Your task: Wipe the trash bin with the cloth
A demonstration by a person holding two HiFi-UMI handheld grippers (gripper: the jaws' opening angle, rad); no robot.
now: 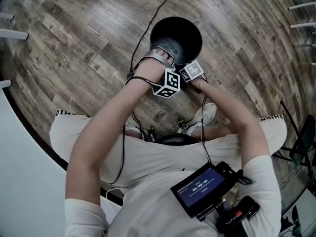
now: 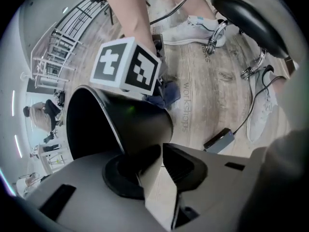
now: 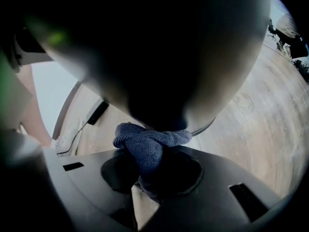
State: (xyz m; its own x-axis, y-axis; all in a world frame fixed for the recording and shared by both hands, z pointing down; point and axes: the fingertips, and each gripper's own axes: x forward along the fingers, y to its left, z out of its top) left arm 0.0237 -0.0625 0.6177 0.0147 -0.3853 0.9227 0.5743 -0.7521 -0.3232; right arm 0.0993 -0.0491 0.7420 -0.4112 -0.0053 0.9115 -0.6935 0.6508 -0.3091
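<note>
Jaws of left gripper (image 2: 155,154) pinch trash bin (image 1: 176,19) rim (bin at 12 o'clock of hands, on floor (image 1: 74,28)); right gripper (image 3: 150,180) jaws clamp blue cloth (image 3: 149,146) vs. outer wall. Best: steady rim, press w/ even strokes round wall.

the head view looks steeply down from over the person (image 1: 163,181) onto the trash bin (image 1: 176,38), far on the floor (image 1: 74,28). the left gripper view faces its rim up close, the right its outer wall; all three share it.
</note>
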